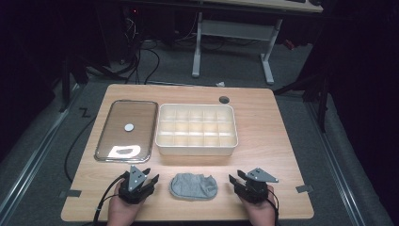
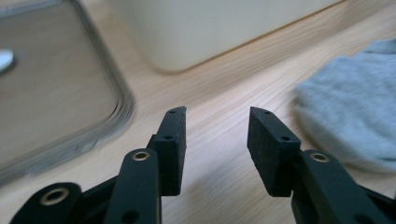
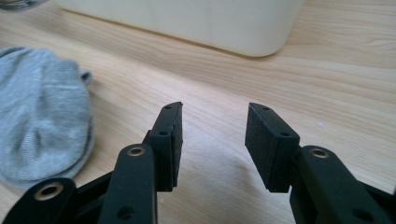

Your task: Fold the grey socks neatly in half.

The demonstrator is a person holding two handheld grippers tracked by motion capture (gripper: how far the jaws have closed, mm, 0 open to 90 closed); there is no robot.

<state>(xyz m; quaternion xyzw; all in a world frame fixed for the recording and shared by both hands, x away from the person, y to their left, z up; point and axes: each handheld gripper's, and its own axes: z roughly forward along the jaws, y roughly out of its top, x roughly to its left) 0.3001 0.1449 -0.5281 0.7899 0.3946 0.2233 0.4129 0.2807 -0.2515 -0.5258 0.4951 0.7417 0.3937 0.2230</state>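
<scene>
Both hand-held grippers, left and right, rest gaping, flanking sock.

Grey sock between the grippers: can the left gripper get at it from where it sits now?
Probably yes. The left gripper stands open beside the grey sock, with only bare table between them.

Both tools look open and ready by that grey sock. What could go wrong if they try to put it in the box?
The sock is limp, so a pinch by the left tool or right tool might lift only one layer and let the rest drag. The box has small compartments; the sock may well drape over the dividers. The lid lies close beside the box and could get nudged.
</scene>
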